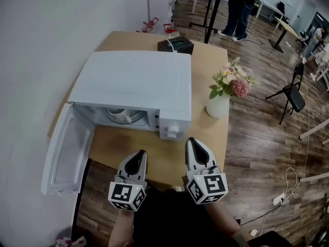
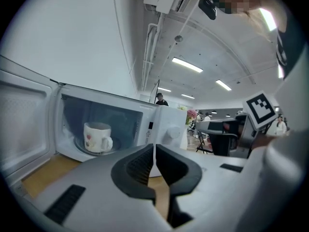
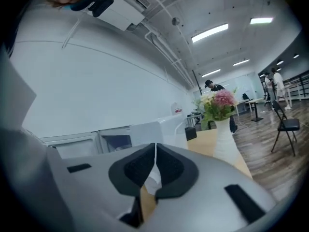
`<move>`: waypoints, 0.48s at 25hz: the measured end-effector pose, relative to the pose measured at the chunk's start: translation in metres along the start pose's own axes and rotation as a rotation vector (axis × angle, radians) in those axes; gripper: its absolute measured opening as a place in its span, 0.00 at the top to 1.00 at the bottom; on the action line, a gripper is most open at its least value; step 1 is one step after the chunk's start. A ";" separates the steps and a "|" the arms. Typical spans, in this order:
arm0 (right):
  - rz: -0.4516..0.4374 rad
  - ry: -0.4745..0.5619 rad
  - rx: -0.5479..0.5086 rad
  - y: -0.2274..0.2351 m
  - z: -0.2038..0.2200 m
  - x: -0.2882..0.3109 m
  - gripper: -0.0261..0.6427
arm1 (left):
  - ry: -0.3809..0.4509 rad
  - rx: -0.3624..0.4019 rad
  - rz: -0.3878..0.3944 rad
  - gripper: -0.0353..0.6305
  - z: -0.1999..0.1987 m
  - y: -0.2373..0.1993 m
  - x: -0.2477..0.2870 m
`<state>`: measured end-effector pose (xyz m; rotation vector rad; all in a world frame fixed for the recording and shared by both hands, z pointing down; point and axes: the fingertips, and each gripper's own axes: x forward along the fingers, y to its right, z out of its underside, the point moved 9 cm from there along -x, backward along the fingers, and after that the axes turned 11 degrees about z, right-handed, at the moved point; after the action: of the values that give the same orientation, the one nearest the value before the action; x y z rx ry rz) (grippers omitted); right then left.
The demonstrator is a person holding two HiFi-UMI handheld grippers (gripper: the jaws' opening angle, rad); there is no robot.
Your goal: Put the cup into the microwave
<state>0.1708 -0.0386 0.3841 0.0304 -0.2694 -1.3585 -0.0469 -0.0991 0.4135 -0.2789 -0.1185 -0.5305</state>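
The cup (image 2: 98,137) stands inside the open microwave (image 1: 134,80), ahead and to the left of both grippers. The left gripper (image 1: 140,154) and the right gripper (image 1: 192,141) hover side by side, jaws pressed together, holding nothing.

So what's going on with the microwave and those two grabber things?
A person holds a gripper in each hand. The cup already sits inside the microwave, and its door hangs wide open. The left gripper and the right gripper are both shut and empty, hovering over the near edge of the table. The door is not yet closed.
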 end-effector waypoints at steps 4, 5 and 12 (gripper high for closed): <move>0.084 0.013 -0.006 0.027 -0.002 -0.016 0.97 | 0.001 0.012 0.035 0.92 -0.003 0.003 0.010; 0.107 0.012 -0.009 0.035 -0.001 -0.020 0.97 | 0.000 0.017 0.045 0.92 -0.004 0.004 0.013; 0.281 -0.020 0.034 0.085 0.010 -0.054 0.97 | -0.012 0.042 0.115 0.92 -0.006 0.012 0.027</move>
<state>0.2406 0.0333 0.3994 0.0066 -0.3015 -1.0758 -0.0175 -0.1036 0.4101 -0.2466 -0.1243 -0.4114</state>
